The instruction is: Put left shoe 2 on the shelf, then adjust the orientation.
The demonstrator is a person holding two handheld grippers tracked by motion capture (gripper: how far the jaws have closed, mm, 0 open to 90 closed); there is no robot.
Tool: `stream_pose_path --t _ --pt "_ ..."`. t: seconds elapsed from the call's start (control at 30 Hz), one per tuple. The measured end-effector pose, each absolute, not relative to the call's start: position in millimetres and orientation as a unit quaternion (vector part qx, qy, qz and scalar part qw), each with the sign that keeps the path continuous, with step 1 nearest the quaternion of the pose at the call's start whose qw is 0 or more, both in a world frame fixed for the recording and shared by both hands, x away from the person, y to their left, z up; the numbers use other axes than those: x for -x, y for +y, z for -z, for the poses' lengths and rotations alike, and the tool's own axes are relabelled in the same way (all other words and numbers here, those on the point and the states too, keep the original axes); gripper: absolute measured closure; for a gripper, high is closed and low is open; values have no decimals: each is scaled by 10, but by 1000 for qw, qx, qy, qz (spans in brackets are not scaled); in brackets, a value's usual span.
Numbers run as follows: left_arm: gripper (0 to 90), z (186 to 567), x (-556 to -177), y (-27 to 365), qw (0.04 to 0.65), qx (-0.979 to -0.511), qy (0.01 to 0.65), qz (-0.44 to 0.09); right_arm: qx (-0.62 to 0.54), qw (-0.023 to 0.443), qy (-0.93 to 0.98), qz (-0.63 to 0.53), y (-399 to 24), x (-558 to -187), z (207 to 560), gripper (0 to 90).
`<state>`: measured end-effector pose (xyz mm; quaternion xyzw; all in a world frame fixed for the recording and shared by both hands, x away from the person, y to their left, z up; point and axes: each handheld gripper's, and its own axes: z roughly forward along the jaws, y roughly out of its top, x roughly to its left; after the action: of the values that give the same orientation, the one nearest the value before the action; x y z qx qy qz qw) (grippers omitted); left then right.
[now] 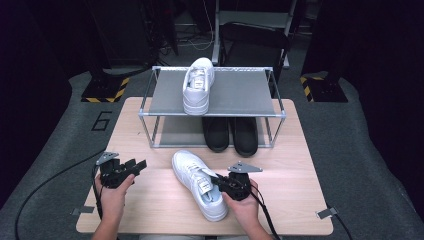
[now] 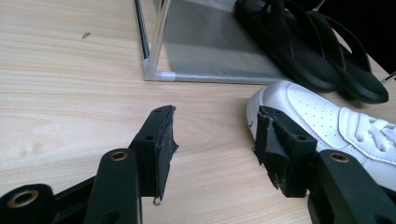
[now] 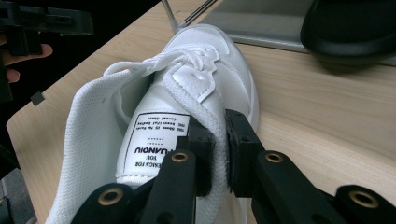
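Table (image 1: 150, 210) is carrying everything: light wood top, sitting under both grippers. Shoe rack (image 1: 215, 92) is standing at the far side of the table, well ahead of both sets of fingers; a second white sneaker (image 1: 198, 85) is resting on its top shelf, toe toward the person, and a pair of black sandals (image 1: 231, 134) is sitting on the lower shelf, just beyond the near sneaker's toe. White sneaker (image 1: 198, 184) is lying on the table in front of the rack, toe pointing away toward the rack, heel toward the person, upright on its sole. Right gripper (image 3: 219, 135) is clamping the sneaker's collar edge on the side by the opening: one finger is sitting inside the shoe against the printed insole label, the other outside the upper, the padded rim pinched between them, jaws nearly together. Left gripper (image 2: 212, 140) is holding wide open with nothing between its fingers, bare tabletop showing in the gap; the sneaker's toe is lying just behind its right-hand finger in the left gripper view, whether touching or not I cannot tell. In the high view the left gripper is sitting well to the left of the sneaker, the person's hand (image 1: 114, 192) gripping it from below.
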<state>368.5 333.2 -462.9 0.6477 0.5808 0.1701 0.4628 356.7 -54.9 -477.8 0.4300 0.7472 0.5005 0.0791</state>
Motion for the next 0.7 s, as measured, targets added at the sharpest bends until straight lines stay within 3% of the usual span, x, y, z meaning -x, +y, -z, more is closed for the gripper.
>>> stream_pose_path --t 0.7 --pt "460 4726 -3633 3351 455 -649 585 -174 -431 78 744 -505 -644 -3522 4656 821"
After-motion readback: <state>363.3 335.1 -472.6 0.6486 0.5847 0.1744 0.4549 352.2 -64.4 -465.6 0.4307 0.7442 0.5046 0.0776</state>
